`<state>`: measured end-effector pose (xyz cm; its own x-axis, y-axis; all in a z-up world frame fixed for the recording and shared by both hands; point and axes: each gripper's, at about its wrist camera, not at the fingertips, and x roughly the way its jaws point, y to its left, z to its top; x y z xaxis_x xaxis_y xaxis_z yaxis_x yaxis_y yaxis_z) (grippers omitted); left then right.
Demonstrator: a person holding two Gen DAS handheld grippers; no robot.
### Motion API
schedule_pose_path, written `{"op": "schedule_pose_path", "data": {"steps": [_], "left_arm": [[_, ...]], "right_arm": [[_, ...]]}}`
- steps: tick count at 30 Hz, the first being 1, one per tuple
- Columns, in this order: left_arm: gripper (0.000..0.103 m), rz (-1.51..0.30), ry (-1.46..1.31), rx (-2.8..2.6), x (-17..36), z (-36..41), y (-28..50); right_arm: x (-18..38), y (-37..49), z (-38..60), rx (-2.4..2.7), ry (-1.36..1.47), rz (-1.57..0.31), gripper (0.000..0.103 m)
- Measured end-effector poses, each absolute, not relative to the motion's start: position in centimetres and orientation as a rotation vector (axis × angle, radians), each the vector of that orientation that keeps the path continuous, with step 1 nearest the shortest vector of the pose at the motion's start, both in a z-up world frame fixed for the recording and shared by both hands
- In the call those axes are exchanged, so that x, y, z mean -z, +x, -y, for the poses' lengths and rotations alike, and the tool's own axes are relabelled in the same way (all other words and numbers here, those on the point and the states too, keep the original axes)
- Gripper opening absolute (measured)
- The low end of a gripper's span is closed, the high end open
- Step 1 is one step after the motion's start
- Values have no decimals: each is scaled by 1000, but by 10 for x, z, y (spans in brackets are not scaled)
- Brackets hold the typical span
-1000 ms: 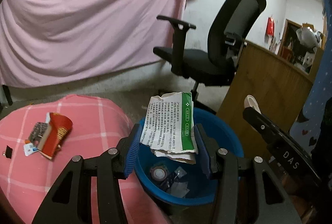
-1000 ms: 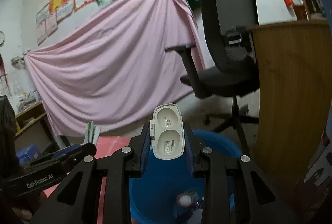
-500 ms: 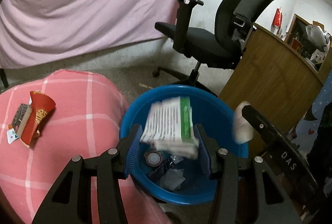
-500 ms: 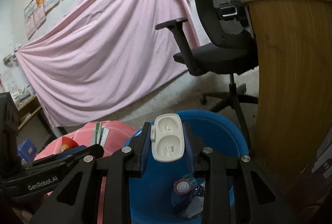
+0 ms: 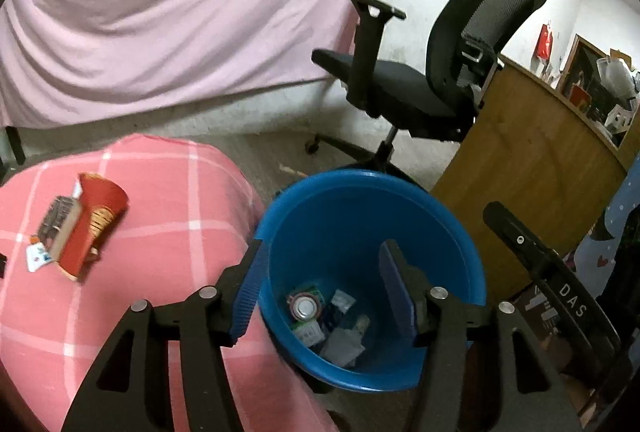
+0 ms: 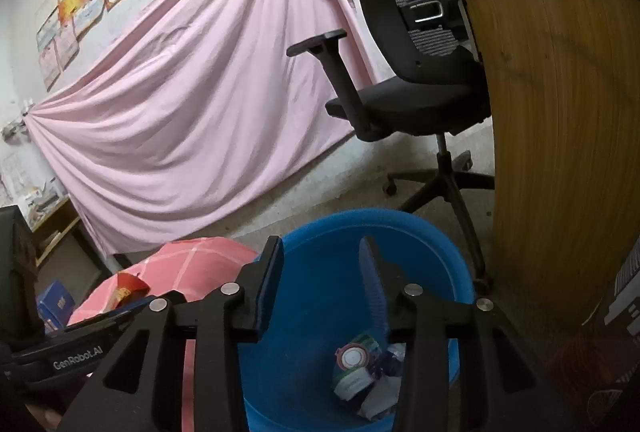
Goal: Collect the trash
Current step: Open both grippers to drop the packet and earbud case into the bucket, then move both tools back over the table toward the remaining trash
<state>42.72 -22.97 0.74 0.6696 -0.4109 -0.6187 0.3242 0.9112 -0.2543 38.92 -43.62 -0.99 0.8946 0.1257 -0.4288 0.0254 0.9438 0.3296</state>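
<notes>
Left gripper [image 5: 320, 292]'s just opened, empty over the bin [image 5: 460, 232]; your next wrapper [image 5: 86, 224] sits at ten o'clock, lengthwise toward one.

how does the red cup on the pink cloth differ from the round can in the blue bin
The red cup lies crushed on its side on the checked pink cloth, beside a wrapper, not yet collected. The round can sits at the bottom of the blue bin, its pale round end facing up among other scraps. The cup looks larger and red; the can is smaller, with a green label. Both are trash.
</notes>
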Motion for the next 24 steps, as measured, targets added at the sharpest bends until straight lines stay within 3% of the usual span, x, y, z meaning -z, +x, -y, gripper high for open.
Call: {"op": "schedule_pose_path", "data": {"steps": [6, 11, 13, 16, 20, 24], "left_arm": [[61, -631, -121, 365, -25, 207, 411], [76, -550, -116, 323, -40, 186, 396], [83, -510, -117, 294, -47, 174, 389], [97, -451, -129, 251, -54, 155, 379], [100, -382, -125, 203, -61, 132, 365], [100, -336, -113, 167, -65, 113, 354]], "right_arm": [[-1, 386, 431, -62, 336, -422, 49], [-14, 379, 423, -61, 322, -363, 56], [-20, 376, 418, -67, 321, -335, 69], [-27, 374, 411, -91, 327, -299, 82], [-35, 373, 397, -130, 329, -269, 88], [-44, 367, 376, -176, 294, -211, 103]]}}
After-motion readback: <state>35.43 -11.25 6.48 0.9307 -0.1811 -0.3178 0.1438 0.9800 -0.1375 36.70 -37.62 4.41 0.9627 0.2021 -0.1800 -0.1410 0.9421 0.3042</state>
